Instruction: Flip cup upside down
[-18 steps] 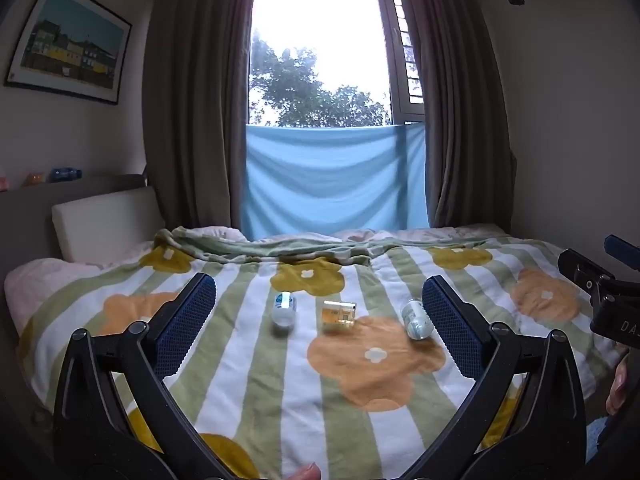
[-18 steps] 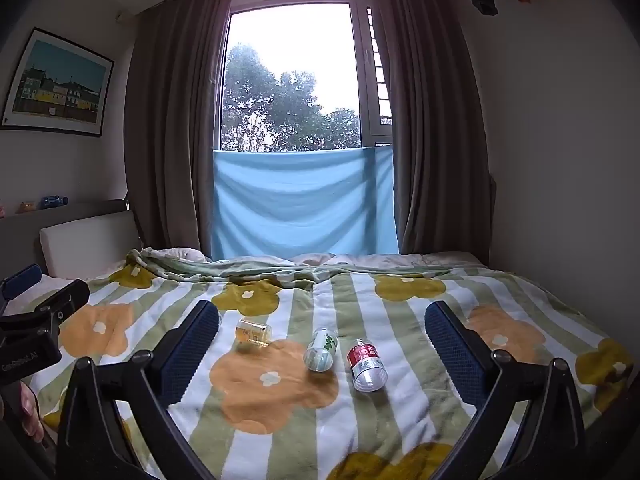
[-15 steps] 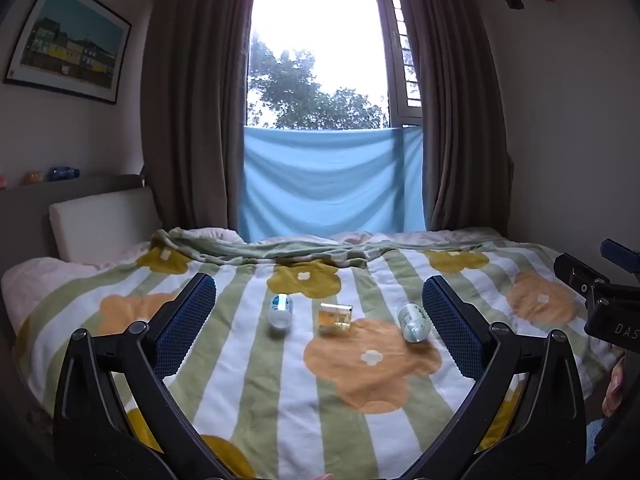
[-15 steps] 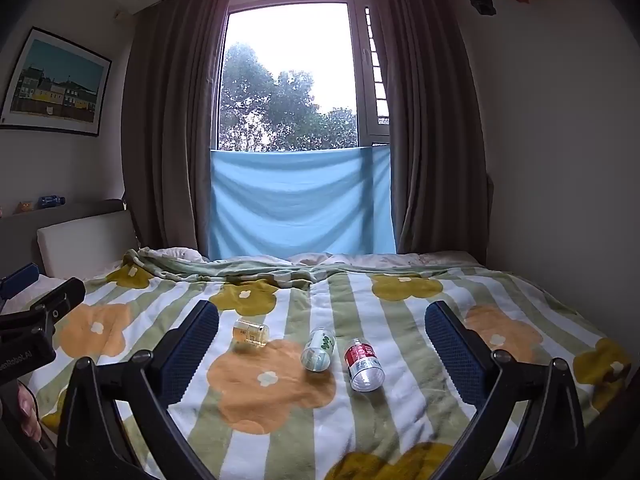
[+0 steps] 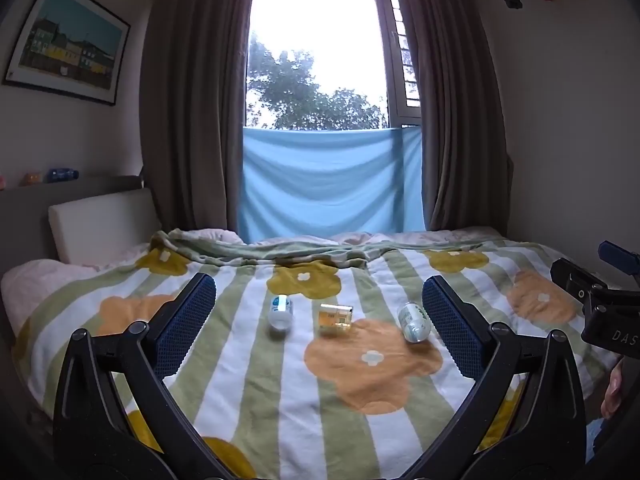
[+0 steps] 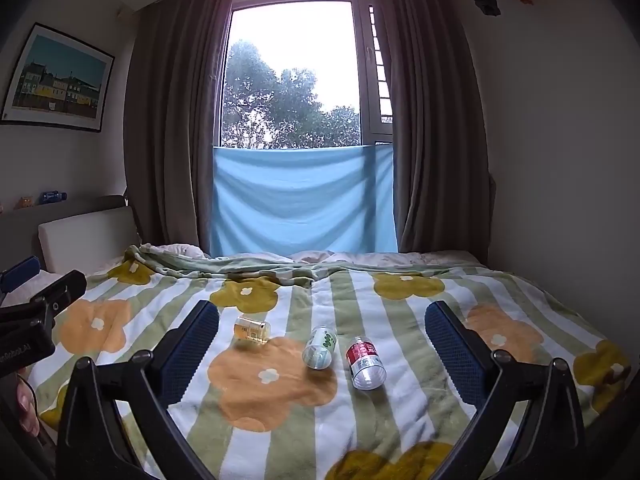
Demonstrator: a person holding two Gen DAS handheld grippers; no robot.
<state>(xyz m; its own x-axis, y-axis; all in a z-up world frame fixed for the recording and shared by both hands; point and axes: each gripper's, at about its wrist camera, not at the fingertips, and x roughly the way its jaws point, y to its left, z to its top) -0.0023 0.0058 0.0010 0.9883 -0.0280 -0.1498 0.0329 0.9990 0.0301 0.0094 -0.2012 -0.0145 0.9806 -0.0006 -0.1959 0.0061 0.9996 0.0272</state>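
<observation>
Several small cups lie on their sides on a flowered blanket (image 5: pixel 372 412). In the left wrist view I see a blue-printed cup (image 5: pixel 280 311), an amber cup (image 5: pixel 335 317) and a green-printed cup (image 5: pixel 413 322). In the right wrist view the amber cup (image 6: pixel 252 328), the green-printed cup (image 6: pixel 319 346) and a red-printed cup (image 6: pixel 365 362) show. My left gripper (image 5: pixel 320 322) is open and empty, above and short of the cups. My right gripper (image 6: pixel 322 344) is open and empty, likewise held back from them.
The bed fills the room up to a curtained window with a blue cloth (image 5: pixel 332 184). A white headboard cushion (image 5: pixel 100 224) and a pillow lie at the left. A wall (image 6: pixel 560 160) runs close along the bed's right side.
Both grippers have drifted slightly, so the cups sit a little lower and leftward in the views. Both stay open. The cups have not moved.
</observation>
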